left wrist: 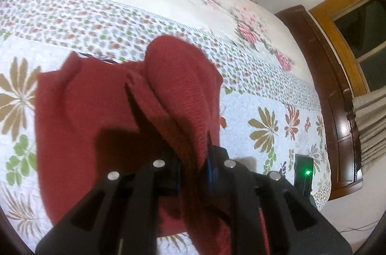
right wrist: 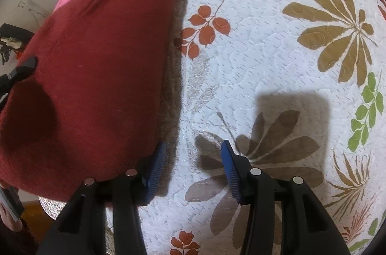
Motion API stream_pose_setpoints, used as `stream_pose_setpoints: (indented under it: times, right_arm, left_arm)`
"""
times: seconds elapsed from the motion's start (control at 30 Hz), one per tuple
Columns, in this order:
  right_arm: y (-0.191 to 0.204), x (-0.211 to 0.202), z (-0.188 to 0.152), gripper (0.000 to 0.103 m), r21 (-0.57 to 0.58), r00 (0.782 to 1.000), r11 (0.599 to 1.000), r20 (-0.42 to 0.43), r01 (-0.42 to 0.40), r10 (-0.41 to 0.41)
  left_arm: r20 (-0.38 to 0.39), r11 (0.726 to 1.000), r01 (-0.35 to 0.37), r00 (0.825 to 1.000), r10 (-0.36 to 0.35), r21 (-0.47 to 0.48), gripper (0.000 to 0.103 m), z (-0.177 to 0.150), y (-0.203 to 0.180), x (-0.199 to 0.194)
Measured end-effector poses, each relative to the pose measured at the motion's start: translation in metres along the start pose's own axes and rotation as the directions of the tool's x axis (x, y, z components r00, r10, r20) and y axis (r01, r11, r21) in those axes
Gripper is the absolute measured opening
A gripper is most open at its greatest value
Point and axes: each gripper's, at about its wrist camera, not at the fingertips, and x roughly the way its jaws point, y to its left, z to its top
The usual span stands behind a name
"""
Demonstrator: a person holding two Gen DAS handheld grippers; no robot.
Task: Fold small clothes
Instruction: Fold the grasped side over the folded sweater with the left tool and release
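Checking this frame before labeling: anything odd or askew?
Nothing damaged or spilled. The red knit garment is bunched in the left hand-held gripper, while the right hand-held gripper is open and empty over the quilt.

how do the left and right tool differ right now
The left tool is shut on the red knit garment, a fold bunched between its fingers; the right tool is open and holds nothing. The left lifts cloth; the right hovers beside the garment's edge over the floral quilt. Both have black arms and blue pads.

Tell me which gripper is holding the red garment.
The left gripper: red knit garment pinched between its fingers. The right gripper is open, empty, beside it.
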Motion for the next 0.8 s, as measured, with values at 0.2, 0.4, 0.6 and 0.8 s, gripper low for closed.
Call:
stream_pose_setpoints:
  times: [0.2, 0.4, 0.6, 0.8]
  right_arm:
    - [0.014, 0.006, 0.001, 0.048, -0.016, 1.0, 1.0, -0.004, 0.004, -0.004]
    - [0.029, 0.012, 0.006, 0.049, -0.045, 1.0, 0.999, -0.009, 0.003, -0.003]
    - [0.047, 0.022, 0.012, 0.049, -0.094, 1.0, 0.996, -0.021, 0.011, -0.013]
    - [0.068, 0.031, 0.012, 0.049, -0.141, 0.999, 0.99, -0.036, 0.0, -0.005]
  left_arm:
    - [0.033, 0.998, -0.037, 0.999, 0.039, -0.041, 0.014, 0.005, 0.028, -0.025]
    - [0.041, 0.993, -0.078, 0.996, 0.081, -0.084, 0.014, 0.006, 0.062, -0.043]
    - [0.031, 0.987, -0.086, 0.995, 0.091, -0.137, 0.014, -0.001, 0.095, -0.05]
    - [0.01, 0.983, -0.113, 0.993, 0.115, -0.143, 0.014, -0.002, 0.121, -0.042]
